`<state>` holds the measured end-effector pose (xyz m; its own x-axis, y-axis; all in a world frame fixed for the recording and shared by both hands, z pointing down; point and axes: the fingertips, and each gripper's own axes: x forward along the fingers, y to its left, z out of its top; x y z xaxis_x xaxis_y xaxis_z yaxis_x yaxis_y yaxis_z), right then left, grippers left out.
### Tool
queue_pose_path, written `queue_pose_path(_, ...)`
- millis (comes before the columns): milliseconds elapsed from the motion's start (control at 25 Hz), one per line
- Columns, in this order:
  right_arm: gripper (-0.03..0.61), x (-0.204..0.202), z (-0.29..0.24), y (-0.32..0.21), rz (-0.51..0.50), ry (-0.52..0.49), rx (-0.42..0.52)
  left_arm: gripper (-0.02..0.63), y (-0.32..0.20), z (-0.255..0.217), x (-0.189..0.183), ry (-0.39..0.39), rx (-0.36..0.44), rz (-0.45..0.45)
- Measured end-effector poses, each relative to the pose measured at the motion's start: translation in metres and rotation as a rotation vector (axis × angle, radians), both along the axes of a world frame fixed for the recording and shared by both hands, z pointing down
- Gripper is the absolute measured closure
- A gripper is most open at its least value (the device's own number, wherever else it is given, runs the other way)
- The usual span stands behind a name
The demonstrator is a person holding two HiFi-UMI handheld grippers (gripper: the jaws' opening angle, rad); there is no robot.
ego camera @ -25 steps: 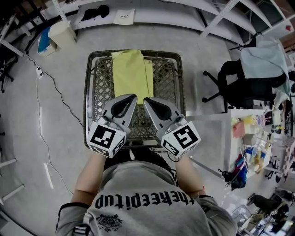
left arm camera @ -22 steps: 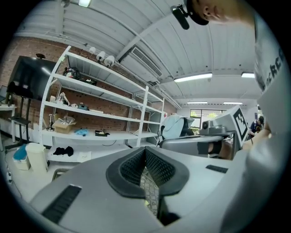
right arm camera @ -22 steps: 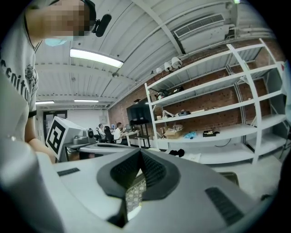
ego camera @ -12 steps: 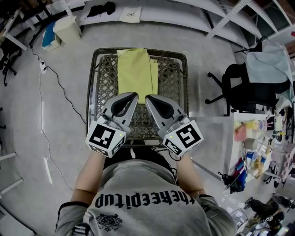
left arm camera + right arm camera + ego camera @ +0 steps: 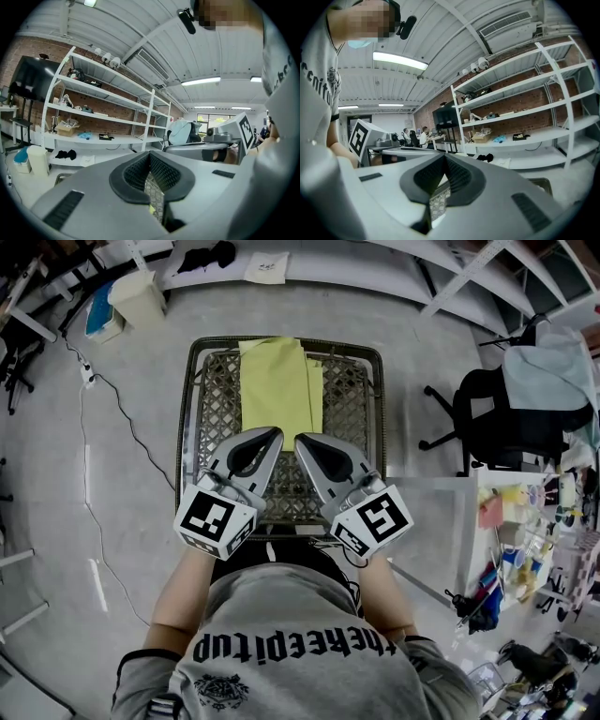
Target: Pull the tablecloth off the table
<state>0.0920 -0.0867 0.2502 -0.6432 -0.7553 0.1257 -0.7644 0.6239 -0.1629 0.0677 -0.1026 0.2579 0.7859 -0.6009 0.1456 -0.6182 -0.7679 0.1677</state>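
The left gripper (image 5: 272, 435) and the right gripper (image 5: 301, 440) both have their jaws together, with nothing between them. The yellow tablecloth (image 5: 277, 385) lies folded just ahead of the tips, its near edge below them. Bare lattice of the table (image 5: 211, 399) shows on both sides, and there is open floor (image 5: 122, 521) around.

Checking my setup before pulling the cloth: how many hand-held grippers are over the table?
2. The left hand-held gripper is over the mesh table's near left; the right hand-held gripper is beside it. Both point at the yellow tablecloth. None look hidden.
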Motion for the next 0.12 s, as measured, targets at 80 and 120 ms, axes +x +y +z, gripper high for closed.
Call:
queue_pose_path(80, 0.568, 0.0001, 0.0006, -0.0006, -0.001, -0.002, -0.002, 0.599, -0.0010, 0.0009, 0.0005, 0.000, -0.005, 0.002)
queue_pose_path(120, 0.568, 0.0001, 0.0008, -0.0009, -0.002, -0.003, -0.002, 0.600, -0.0016, 0.0013, 0.0007, 0.000, -0.007, 0.002)
